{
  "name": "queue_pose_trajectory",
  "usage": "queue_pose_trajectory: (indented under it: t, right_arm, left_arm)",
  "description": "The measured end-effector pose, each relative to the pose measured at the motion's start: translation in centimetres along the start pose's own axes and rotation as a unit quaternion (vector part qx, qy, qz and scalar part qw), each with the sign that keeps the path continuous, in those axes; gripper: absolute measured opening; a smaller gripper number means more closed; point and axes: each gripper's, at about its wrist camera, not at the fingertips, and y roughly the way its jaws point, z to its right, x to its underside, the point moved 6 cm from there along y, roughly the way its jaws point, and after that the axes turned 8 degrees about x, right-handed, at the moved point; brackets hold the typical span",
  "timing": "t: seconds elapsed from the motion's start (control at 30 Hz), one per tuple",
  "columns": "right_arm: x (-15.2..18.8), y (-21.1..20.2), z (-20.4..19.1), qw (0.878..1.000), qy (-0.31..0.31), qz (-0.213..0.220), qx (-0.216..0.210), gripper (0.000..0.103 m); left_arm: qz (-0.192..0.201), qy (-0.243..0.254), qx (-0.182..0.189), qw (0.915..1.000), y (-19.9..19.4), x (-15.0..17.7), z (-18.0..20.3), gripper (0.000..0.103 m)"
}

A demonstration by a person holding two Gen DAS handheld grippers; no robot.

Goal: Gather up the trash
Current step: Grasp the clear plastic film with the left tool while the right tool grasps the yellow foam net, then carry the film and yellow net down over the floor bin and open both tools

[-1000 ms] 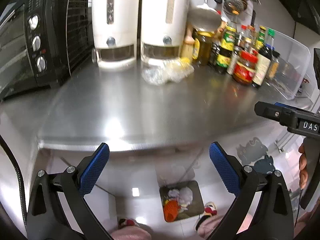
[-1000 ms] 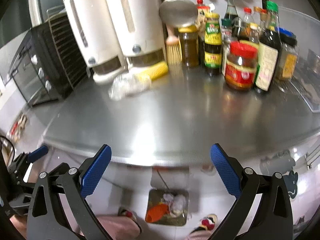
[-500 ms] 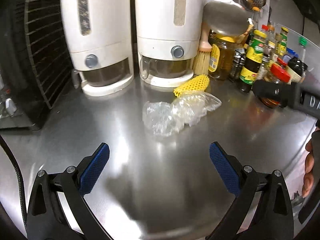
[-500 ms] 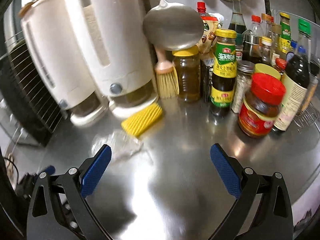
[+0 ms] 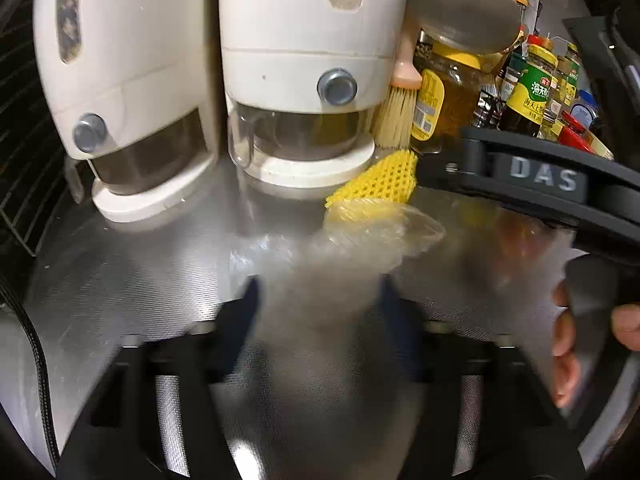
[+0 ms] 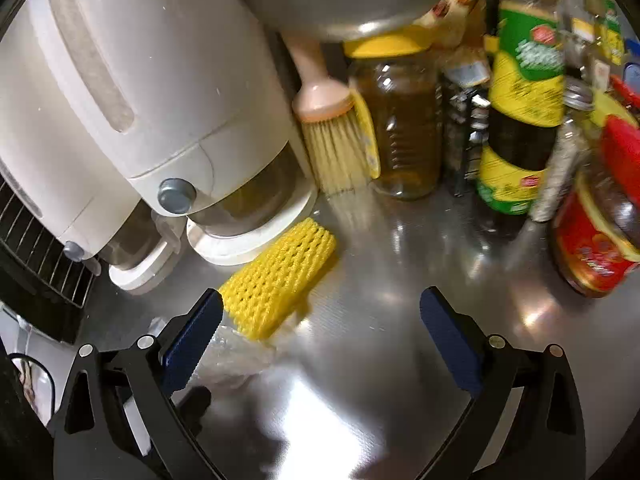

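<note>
A second ago both grippers were off the counter's front edge; now the left gripper is closing its jaws around the clear plastic wrap (contact blurred), so collecting has begun. The right gripper stands open beside the yellow foam net, near the back edge. The jar holds amber liquid.

Net sleeve on counter, just in front of right dispenser; plastic wrap in front of sleeve, probably touching. Brush, jars behind-right.
</note>
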Motion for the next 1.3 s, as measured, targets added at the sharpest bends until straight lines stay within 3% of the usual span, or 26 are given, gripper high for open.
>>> queue_pose_trajectory:
  t: [0.03, 0.07, 0.1, 0.4, 0.63, 0.8, 1.0, 1.3]
  right_arm:
    - [0.0, 0.4, -0.3, 1.0, 0.002, -0.004, -0.003, 0.099]
    - [0.0, 0.7, -0.5, 1.0, 0.002, -0.006, -0.004, 0.099]
    - [0.0, 1.1, -0.8, 1.0, 0.002, -0.008, -0.004, 0.099]
    - [0.1, 3.9, -3.5, 1.0, 0.007, -0.026, -0.009, 0.082]
    - [0.5, 4.5, -5.8, 0.998, -0.05, -0.015, 0.028, 0.042]
    - [0.9, 3.8, -6.8, 0.997, -0.071, -0.002, 0.029, 0.013]
    - [3.0, 0.8, -7.2, 0.993, -0.114, -0.003, 0.025, 0.012]
    - [6.6, -5.9, -5.1, 0.992, -0.128, -0.006, 0.009, 0.012]
  left_arm:
    - [-0.006, -0.002, 0.005, 1.0, 0.2, 0.0, -0.2, 0.024]
    - [-0.011, -0.004, 0.01, 0.9999, 0.3, 0.1, -0.5, 0.01]
    - [-0.013, -0.004, 0.007, 0.9999, 0.3, 0.2, -0.8, 0.005]
    - [-0.007, 0.006, -0.016, 0.9998, -2.3, 0.7, -3.5, 0.001]
    - [0.0, -0.01, -0.019, 0.9998, -3.3, 0.7, -5.0, 0.001]
    - [0.002, -0.023, -0.022, 0.9995, -4.3, 1.4, -5.7, 0.001]
    - [0.011, -0.042, -0.018, 0.9989, -6.0, 2.3, -6.0, 0.001]
    - [0.016, -0.036, -0.017, 0.9991, -9.5, 4.7, -3.4, 0.001]
